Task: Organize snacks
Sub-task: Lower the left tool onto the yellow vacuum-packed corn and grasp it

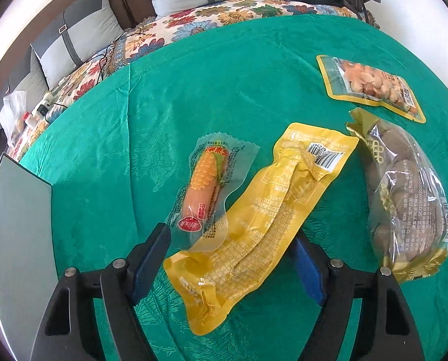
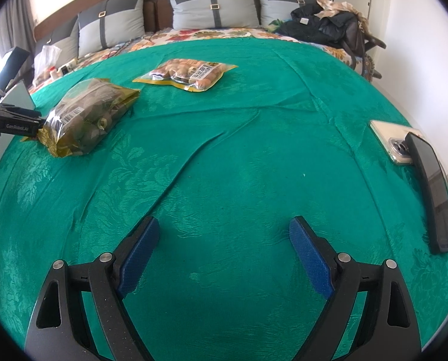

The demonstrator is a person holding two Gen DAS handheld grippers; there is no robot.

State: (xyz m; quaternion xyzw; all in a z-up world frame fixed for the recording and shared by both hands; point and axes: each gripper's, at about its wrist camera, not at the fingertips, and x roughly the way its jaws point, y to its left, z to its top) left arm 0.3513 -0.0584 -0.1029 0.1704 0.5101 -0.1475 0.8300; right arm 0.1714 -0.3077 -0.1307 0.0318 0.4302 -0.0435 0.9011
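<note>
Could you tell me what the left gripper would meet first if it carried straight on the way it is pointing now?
Most likely the long yellow packet, which lies between the left gripper's open fingers; depth is hard to judge.

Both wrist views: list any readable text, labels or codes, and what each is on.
"GenRobot.AI": white lettering on the black left gripper body.
Barcodes, digits too small: long yellow snack packet, clear bag of brown round snacks.
Printed characters, not legible: peanut pouch label, corn-print sausage wrapper.
</note>
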